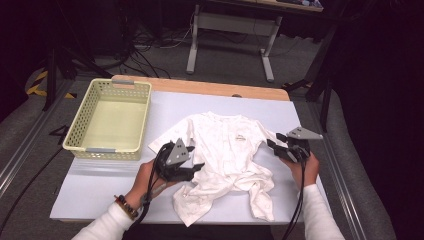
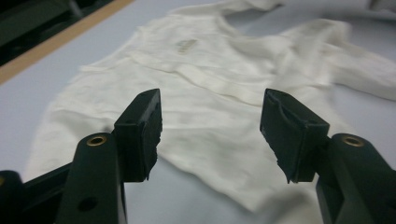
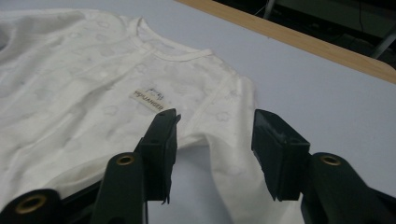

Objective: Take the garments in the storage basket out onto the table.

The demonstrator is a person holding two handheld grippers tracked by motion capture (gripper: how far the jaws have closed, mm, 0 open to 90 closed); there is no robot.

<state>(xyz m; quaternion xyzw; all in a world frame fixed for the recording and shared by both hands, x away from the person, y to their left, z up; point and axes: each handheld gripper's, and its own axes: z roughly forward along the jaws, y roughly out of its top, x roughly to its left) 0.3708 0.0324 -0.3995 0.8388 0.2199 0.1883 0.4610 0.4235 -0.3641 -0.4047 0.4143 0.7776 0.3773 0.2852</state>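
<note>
Desk [image 1: 300,107] has a pale sheet over it, and the white baby garment [image 1: 225,155] is spread out around the middle, bunched up toward the near edge. Yellow basket [image 1: 111,120] sits at the far left corner, well apart from it. Left gripper [image 1: 192,167] hangs over the garment's left side, jaws apart with nothing pinched. Right gripper [image 1: 274,145] is at the right sleeve, also gaping, cloth lying under and past its fingers [image 3: 161,140].
</note>
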